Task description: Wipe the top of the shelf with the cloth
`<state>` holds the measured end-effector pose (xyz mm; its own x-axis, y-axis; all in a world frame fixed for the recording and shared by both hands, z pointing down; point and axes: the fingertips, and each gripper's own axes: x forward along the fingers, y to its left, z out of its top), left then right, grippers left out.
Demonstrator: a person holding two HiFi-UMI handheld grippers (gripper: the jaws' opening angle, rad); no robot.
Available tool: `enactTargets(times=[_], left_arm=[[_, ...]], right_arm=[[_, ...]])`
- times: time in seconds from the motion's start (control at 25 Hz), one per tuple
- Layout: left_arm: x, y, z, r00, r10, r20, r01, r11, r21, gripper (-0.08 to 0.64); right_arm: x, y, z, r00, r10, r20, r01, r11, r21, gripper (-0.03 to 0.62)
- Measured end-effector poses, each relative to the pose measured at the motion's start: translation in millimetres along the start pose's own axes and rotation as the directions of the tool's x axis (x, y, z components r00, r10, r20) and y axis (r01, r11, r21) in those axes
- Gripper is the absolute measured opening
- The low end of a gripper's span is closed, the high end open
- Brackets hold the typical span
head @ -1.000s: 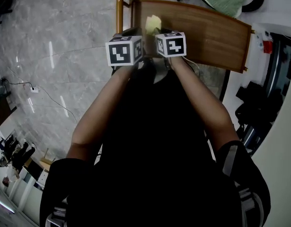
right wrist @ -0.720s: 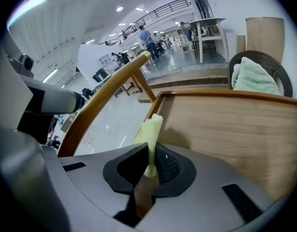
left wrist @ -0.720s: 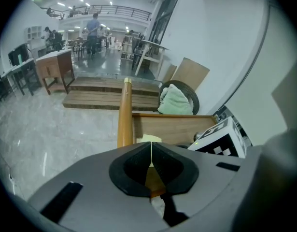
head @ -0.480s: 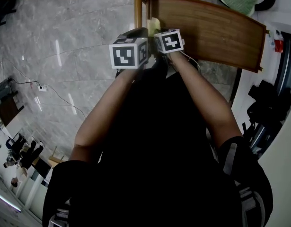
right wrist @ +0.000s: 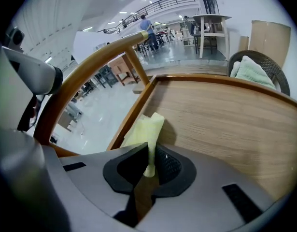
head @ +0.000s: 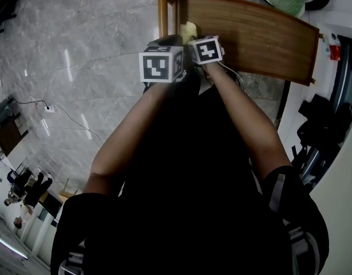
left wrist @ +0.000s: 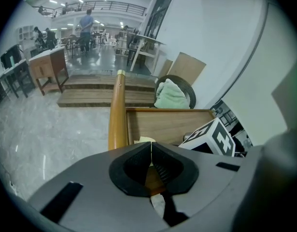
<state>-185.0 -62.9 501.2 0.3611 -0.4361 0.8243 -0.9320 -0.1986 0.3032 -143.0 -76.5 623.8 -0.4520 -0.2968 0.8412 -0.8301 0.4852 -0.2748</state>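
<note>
In the right gripper view, my right gripper (right wrist: 149, 151) pinches the pale yellow cloth (right wrist: 144, 129) at the lower centre of the frame. The cloth rests against the wooden shelf top (right wrist: 225, 115), near its left edge. In the left gripper view, my left gripper (left wrist: 151, 151) has its jaws pressed together with nothing between them, near the round wooden rail (left wrist: 118, 115). In the head view, both grippers are side by side at the upper centre.
</note>
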Motion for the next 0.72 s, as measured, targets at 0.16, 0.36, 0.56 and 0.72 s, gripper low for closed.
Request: enactTargets(times=[0.16,0.36,0.56,0.72], left_arm=[[11,-22,1,1.0,-0.024,-0.017,0.024,1.0,0.009,0.011],[40,-53,-7,0.997,-0.025,-0.07,0.027,0.999,0.036,0.011],[71,-74,-18,0.993,0.004,-0.12,0.003,0.998,0.058,0.011],[92,-98,-24,0.99,0.002,-0.144,0.008,0.998,0.066,0.011]], right_arm=[[-11,-26,-6,1.0,-0.021,0.001,0.021,0.999,0.026,0.043],[-31,-64,-18,0.999,-0.051,-0.006,0.052,0.998,0.046,0.043],[-55,-109,-35,0.997,-0.075,-0.017,0.076,0.994,0.08,0.043],[-76,-143,-46,0.996,-0.09,-0.009,0.091,0.991,0.097,0.043]])
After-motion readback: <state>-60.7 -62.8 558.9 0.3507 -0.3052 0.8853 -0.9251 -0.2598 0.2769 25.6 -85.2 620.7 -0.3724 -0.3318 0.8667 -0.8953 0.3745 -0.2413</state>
